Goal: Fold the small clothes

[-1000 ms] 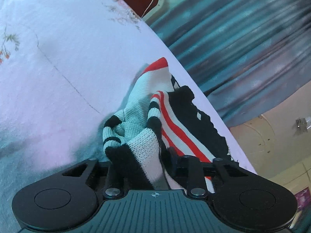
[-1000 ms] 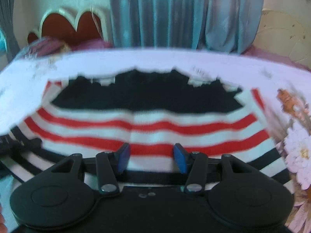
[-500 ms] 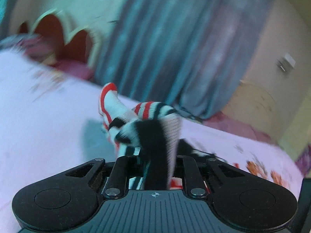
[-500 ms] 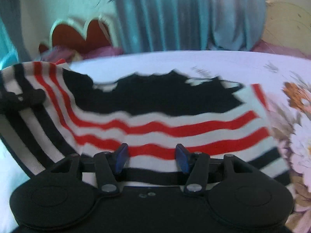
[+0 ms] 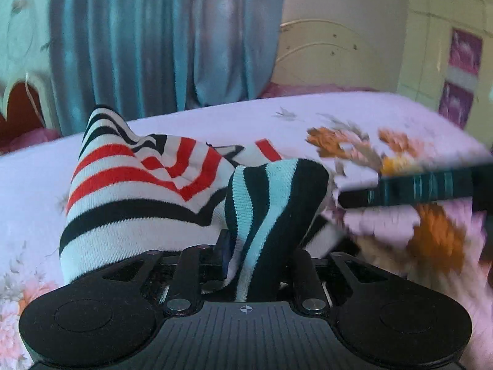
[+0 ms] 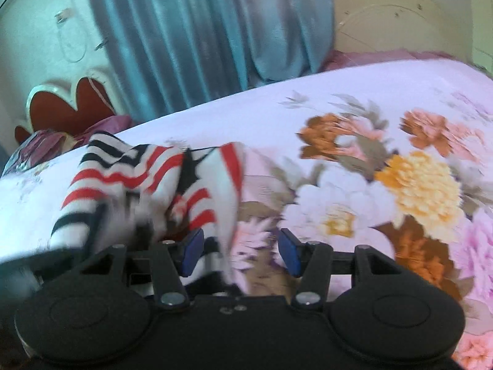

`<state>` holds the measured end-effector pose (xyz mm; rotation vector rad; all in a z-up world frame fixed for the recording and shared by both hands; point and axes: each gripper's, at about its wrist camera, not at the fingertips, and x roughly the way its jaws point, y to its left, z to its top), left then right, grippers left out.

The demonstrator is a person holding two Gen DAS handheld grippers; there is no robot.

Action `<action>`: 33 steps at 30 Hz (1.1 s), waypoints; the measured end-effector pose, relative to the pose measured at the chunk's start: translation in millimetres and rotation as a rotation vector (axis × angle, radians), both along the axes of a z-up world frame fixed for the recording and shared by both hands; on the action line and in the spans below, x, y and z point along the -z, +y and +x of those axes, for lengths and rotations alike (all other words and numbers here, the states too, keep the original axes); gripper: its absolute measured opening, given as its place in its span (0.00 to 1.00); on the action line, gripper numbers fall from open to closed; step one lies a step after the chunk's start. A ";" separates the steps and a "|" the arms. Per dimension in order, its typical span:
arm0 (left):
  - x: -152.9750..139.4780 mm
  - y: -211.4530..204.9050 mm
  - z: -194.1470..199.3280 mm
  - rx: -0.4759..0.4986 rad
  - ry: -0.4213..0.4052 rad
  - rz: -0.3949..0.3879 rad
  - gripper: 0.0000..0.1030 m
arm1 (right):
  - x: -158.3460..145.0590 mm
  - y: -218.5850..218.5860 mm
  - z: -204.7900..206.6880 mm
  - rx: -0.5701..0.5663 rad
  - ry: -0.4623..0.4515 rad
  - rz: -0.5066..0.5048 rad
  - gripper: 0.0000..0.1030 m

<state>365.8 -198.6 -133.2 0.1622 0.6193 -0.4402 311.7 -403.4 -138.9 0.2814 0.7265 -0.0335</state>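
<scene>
A small knitted striped garment point(image 5: 129, 185), white with red and black stripes, lies bunched on the bed. My left gripper point(image 5: 255, 265) is shut on a black and pale blue striped fold of it, which hides the fingertips. In the right wrist view the garment point(image 6: 148, 185) lies folded over at the left. My right gripper point(image 6: 240, 249) is open, its blue pads point(image 6: 192, 251) apart above the sheet, with the garment's edge by the left pad. The right gripper point(image 5: 416, 185) shows blurred in the left wrist view.
The bed has a white and pink flowered sheet point(image 6: 385, 169). Blue curtains point(image 5: 154, 40) hang behind the bed. A red and cream headboard point(image 6: 67, 104) stands at the far left. A cream wall and cupboard point(image 5: 431, 46) are at the right.
My left gripper has swung right with the garment's edge, folding the garment over itself. My right gripper has moved right, off the spread garment and over the flowered sheet.
</scene>
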 end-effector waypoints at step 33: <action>-22.9 129.5 17.4 -0.362 0.100 -0.198 0.59 | 22.6 43.2 65.3 -0.214 0.131 0.272 0.25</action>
